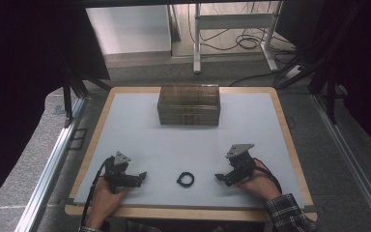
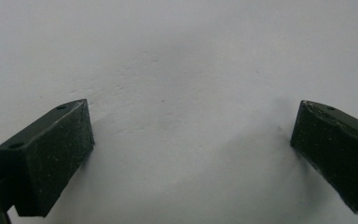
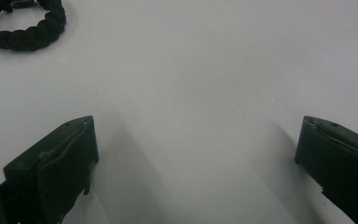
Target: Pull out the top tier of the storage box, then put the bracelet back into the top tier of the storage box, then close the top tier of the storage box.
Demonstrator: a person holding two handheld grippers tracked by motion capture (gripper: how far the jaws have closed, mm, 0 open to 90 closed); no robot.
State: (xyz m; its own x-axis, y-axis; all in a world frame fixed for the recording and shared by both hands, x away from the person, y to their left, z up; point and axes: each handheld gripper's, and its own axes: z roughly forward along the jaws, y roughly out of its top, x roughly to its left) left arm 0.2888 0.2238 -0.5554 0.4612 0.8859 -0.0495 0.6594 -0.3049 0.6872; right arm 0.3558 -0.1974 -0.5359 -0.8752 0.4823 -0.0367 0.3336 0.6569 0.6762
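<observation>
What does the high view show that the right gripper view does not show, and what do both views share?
High view alone: the brown slatted box at the table's far side, the left gripper, the person's hands, the wooden table edge.

Right gripper view alone: the right gripper's black pads close up, jaws wide apart, nothing between them.

Both: the black braided bracelet lying on the white table surface, apart from the right gripper.

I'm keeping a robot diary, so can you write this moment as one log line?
left gripper: open, empty | right gripper: open, empty | black bracelet: flat on table between them, untouched | clear box: far side
</observation>
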